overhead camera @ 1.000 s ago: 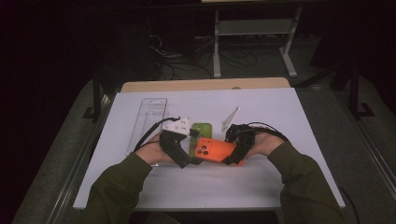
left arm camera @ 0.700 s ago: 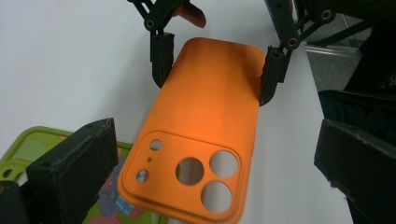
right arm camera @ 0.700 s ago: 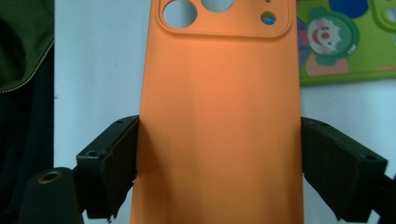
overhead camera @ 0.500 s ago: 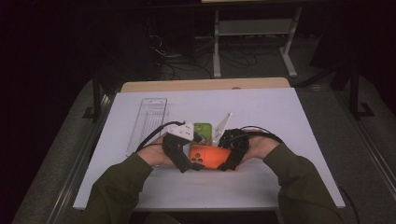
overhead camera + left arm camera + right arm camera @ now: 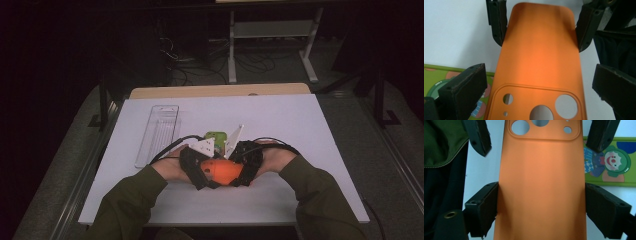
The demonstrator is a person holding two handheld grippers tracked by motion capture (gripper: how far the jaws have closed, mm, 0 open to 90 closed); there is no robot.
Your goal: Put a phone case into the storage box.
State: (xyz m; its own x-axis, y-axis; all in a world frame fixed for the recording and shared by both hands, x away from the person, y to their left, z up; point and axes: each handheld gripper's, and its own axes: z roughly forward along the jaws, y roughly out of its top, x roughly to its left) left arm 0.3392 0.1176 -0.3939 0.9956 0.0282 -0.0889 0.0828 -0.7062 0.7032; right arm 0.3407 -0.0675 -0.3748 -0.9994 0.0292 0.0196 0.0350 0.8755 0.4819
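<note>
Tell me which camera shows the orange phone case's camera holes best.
The left gripper view: the phone case shows several holes near its bottom edge. The right gripper view cuts some off at the top; the high view shows an orange blob.

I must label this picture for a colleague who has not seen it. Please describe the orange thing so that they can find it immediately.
On the white table, look between the two grippers near the front edge. The orange phone case is there, back up, right gripper closed on its plain end. Its round camera holes distinguish it from the green cartoon card beside it.

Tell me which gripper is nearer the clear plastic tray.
Left. The left gripper sits right of the clear tray, by its near end, at the camera-hole end of the orange phone case. The right gripper grips the case's other end, farther right.
</note>
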